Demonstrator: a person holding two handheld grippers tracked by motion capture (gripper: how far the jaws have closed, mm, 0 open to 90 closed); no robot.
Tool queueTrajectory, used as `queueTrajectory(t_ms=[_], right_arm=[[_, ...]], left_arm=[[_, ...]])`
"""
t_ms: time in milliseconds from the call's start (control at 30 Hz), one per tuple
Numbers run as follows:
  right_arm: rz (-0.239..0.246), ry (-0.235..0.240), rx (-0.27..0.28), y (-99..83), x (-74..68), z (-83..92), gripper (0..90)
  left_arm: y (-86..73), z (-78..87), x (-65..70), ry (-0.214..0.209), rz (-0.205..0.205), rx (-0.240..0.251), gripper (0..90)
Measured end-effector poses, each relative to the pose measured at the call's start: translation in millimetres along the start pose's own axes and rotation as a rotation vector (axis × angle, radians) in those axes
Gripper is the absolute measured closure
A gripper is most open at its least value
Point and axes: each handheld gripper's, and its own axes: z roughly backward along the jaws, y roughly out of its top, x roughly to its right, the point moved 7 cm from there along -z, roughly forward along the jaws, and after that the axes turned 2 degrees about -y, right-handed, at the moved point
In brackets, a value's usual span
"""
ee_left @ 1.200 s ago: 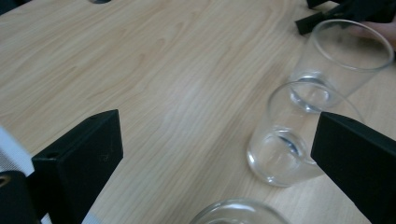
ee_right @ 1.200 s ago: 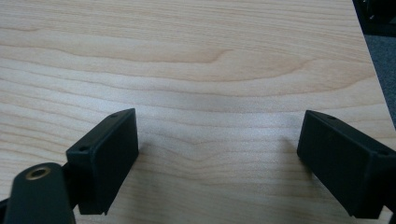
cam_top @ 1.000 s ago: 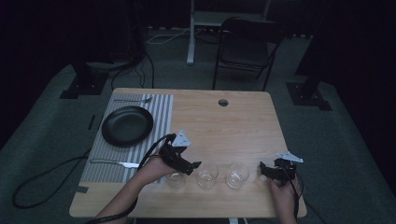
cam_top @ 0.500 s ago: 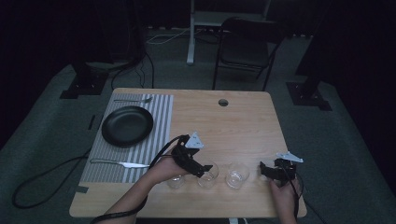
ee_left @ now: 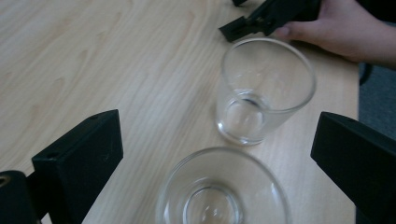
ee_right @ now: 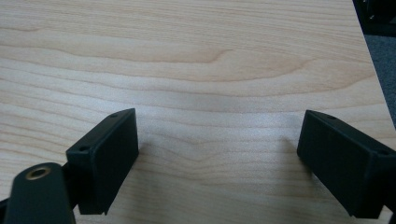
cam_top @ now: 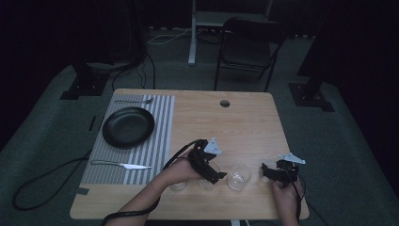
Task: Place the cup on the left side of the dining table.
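A dim room surrounds a pale wooden table (cam_top: 244,122), lit mainly at centre frame. The left gripper (cam_top: 210,170) reaches in from the lower middle of the high view, forearm angled up-right, jaws spread wide above a clear glass (ee_left: 223,191) at the bottom of its own view; a second glass (ee_left: 264,88) stands just beyond. The right gripper (cam_top: 273,172), low right, rests with jaws wide over bare wood. A third glass (cam_top: 178,184) is mostly hidden behind the left hand (cam_top: 178,170).
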Motion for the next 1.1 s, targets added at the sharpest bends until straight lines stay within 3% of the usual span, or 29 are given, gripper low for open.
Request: queueTrajectory(t_ms=[400,633,1100], right_arm=[[0.000,0.000,0.000,0.0,0.0,0.0,12.1],[0.000,0.000,0.000,0.0,0.0,0.0,12.1],[0.000,0.000,0.000,0.0,0.0,0.0,12.1]], left_arm=[[11.3,-24.6,14.8,-0.046,-0.040,-0.036,2.7],[18.2,-39.0,24.9,-0.073,-0.079,-0.079,2.7],[25.5,-66.8,34.4,-0.114,-0.109,-0.158,2.7]])
